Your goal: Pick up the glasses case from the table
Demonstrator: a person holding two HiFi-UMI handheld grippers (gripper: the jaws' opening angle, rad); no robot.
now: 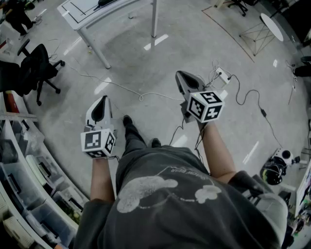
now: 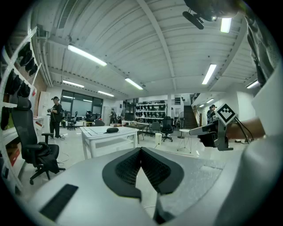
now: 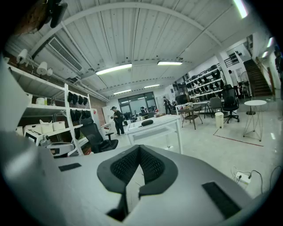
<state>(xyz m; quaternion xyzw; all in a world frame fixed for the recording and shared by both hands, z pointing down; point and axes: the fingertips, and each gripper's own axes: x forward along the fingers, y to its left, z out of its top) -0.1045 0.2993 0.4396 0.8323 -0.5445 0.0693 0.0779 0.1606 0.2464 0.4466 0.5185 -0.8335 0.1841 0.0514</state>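
Note:
The glasses case (image 2: 112, 129) is a dark oval lying on a white table (image 2: 102, 134) some way off across the floor; it also shows as a glasses case (image 3: 147, 122) in the right gripper view and at the top edge as a glasses case (image 1: 104, 2) in the head view. My left gripper (image 1: 103, 97) is shut and holds nothing, its tips meeting as left gripper (image 2: 141, 149). Beside it, a little further forward, my right gripper (image 1: 179, 73) is likewise shut and bare, seen as right gripper (image 3: 139, 147). Both point roughly level toward the table, well short of it.
A black office chair (image 1: 38, 63) stands at the left, near shelves with bins (image 1: 29, 194). Cables (image 1: 121, 88) and a power strip (image 1: 222, 74) lie on the grey floor ahead. A round white table (image 1: 271, 25) is far right. People stand in the distance.

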